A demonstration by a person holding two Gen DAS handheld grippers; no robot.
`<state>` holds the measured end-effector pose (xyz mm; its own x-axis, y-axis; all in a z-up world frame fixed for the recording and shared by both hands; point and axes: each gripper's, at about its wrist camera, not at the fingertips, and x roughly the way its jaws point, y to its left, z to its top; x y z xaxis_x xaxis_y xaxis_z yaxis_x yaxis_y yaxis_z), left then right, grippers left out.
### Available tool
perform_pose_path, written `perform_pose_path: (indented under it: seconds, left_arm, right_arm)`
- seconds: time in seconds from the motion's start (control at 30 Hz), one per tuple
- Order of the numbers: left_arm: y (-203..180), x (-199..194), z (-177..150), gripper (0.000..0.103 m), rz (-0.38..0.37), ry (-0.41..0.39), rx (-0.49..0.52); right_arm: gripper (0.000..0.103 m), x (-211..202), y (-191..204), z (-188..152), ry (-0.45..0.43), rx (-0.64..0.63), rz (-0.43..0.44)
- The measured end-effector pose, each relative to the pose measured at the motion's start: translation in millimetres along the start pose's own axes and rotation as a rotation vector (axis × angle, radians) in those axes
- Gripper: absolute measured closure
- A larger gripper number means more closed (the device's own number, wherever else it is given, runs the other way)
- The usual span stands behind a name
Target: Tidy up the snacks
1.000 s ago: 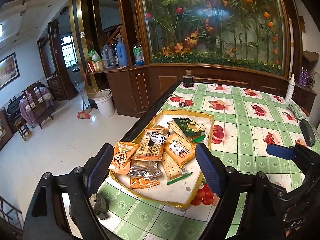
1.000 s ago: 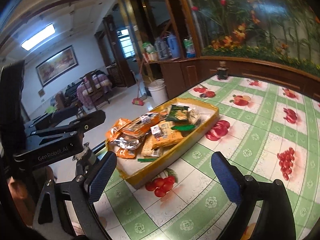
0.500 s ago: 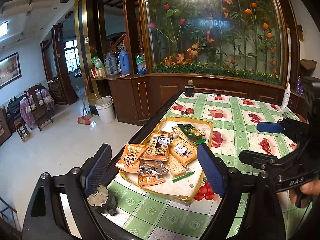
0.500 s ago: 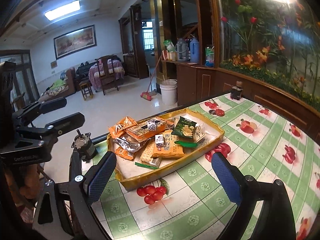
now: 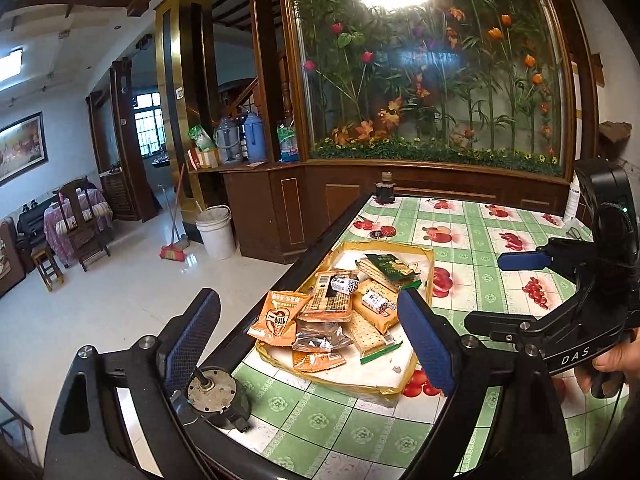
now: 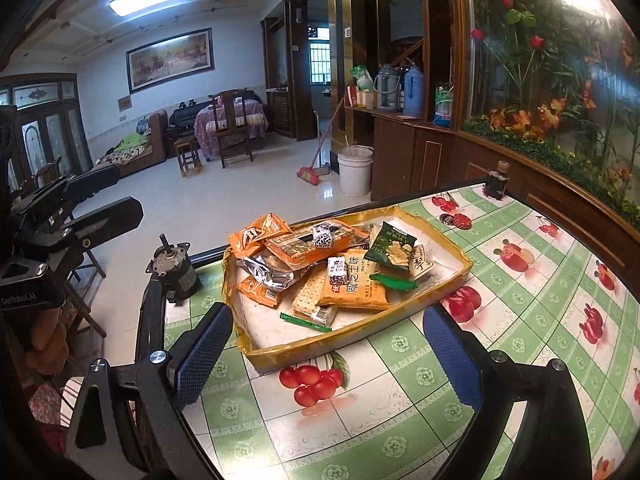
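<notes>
Here, nearest you, both grippers hang above the tabletop (image 6: 360, 412) with nothing in them: the right gripper (image 6: 328, 354) has its blue pads spread wide, and the left gripper (image 5: 308, 344) is spread just as wide, empty.

Just beyond the pads sits the shallow yellow tray (image 6: 360, 350), near the tabletop's edge, holding all the snacks in a loose overlapping heap. None lies on the cloth outside it. Whether the heap is sorted or waiting to be sorted, these views do not settle.

Handling notes, near to far:
- Green stick packet (image 6: 306, 322): thin, light, lying flat on the tray floor. Judged hard to pinch from above; take it across its width.
- Cracker sleeve (image 6: 310, 300): stiff but brittle. Grip lightly on the long edges.
- Orange biscuit pack (image 6: 354, 286): flat, film-wrapped, likely slippery. Hold it at a crimped end seam.
- Silver foil bag (image 6: 268, 274): crumpled, soft, light; it will crush rather than resist.
- Orange chip bag (image 6: 256, 234): overhangs the tray's rim. Puffed and fragile inside; pinch the top seal, not the belly.
- Dark green bag (image 6: 390, 246): propped up on other packs, its upper edge free to take.

Farthest back, a small dark jar (image 6: 496, 180) stands at the tabletop's end, well apart from the tray.
</notes>
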<state>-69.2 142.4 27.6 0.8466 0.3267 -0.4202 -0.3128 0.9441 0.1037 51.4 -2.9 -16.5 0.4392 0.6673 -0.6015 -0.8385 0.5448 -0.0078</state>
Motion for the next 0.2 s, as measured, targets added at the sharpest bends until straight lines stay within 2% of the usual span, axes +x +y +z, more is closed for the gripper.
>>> perform_pose_path:
  seconds: [0.2]
  left_arm:
    - [2.6,0.9,-1.3,0.012,-0.004,0.018,-0.018]
  right_arm:
    - [0.006,3.0,1.3,1.3,0.007,-0.010,0.007]
